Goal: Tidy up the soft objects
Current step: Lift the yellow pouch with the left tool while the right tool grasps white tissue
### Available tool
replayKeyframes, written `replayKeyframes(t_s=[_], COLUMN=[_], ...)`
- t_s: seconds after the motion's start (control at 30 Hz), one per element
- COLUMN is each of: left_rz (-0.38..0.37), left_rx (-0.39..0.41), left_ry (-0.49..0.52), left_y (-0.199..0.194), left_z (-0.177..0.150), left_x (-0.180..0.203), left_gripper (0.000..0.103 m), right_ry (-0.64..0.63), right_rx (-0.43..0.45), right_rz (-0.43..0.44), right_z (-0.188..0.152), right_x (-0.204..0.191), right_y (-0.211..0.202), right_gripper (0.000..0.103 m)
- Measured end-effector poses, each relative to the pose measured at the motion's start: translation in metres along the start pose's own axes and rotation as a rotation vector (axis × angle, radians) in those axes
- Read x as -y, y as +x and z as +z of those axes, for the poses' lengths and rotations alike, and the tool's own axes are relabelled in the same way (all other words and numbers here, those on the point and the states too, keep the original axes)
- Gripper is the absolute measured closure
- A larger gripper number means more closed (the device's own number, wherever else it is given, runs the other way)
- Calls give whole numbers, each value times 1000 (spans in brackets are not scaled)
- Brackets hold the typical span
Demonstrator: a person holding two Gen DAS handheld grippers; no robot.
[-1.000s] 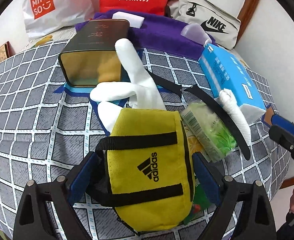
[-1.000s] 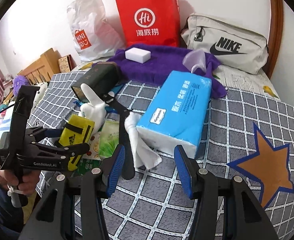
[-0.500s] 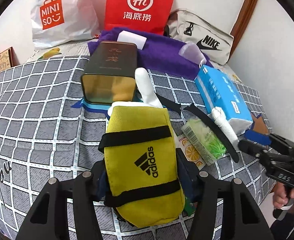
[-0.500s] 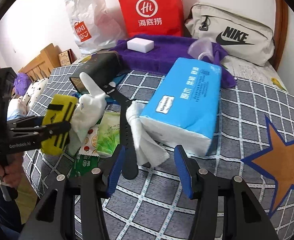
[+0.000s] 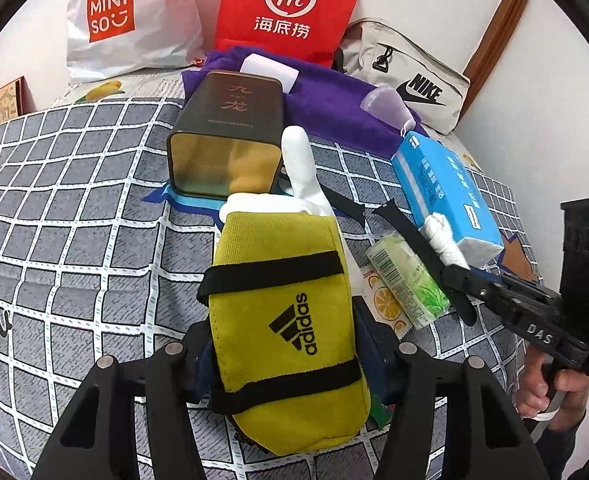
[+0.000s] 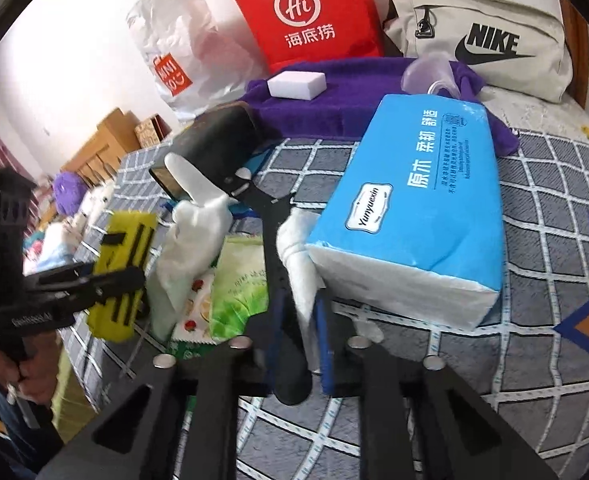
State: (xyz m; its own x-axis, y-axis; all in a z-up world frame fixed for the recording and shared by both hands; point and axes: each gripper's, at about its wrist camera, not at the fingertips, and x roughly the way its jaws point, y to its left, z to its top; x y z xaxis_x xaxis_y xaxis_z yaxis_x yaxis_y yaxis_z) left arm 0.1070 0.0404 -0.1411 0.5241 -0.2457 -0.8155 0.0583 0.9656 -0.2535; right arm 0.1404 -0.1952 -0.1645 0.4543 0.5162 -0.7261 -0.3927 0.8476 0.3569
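While clamped, yellow pouch [image 5: 286, 332] off bedspread [image 5: 74, 216].

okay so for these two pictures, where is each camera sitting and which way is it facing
Left wrist: sits on the left gripper, looks down along its fingers at the yellow pouch they hold; the other hand shows at right.
Right wrist: sits on the right gripper, looks down along its fingers, which have just closed on the white cloth; the left-gripper hand shows at left.
Shared: pouch, cloth, tissue pack, red bag.
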Motion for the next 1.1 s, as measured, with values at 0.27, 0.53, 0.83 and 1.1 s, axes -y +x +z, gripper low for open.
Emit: replayKeyframes(t_s=[0.27,0.53,0.83,1.1], left_rz=[-23,-24,0,8], left_rx=[-7,-13,-20,-17], left_ry=[-7,2,-1,-4], left_y=[4,3,1,-2], left_z=[-1,-4,-2,4], left_x=[-2,2,-2,-6], left_gripper=[47,47,47,47], right_ry=[-49,-60,-77,-110], right_rx=[24,-46,-38,-21], right_rz=[-28,-128,-216,-196], right_z=[-15,-44,-30,-23], right_x=[-4,11,19,14], right_y=[-38,-47,-20,-9], right_gripper=[97,95,64,74])
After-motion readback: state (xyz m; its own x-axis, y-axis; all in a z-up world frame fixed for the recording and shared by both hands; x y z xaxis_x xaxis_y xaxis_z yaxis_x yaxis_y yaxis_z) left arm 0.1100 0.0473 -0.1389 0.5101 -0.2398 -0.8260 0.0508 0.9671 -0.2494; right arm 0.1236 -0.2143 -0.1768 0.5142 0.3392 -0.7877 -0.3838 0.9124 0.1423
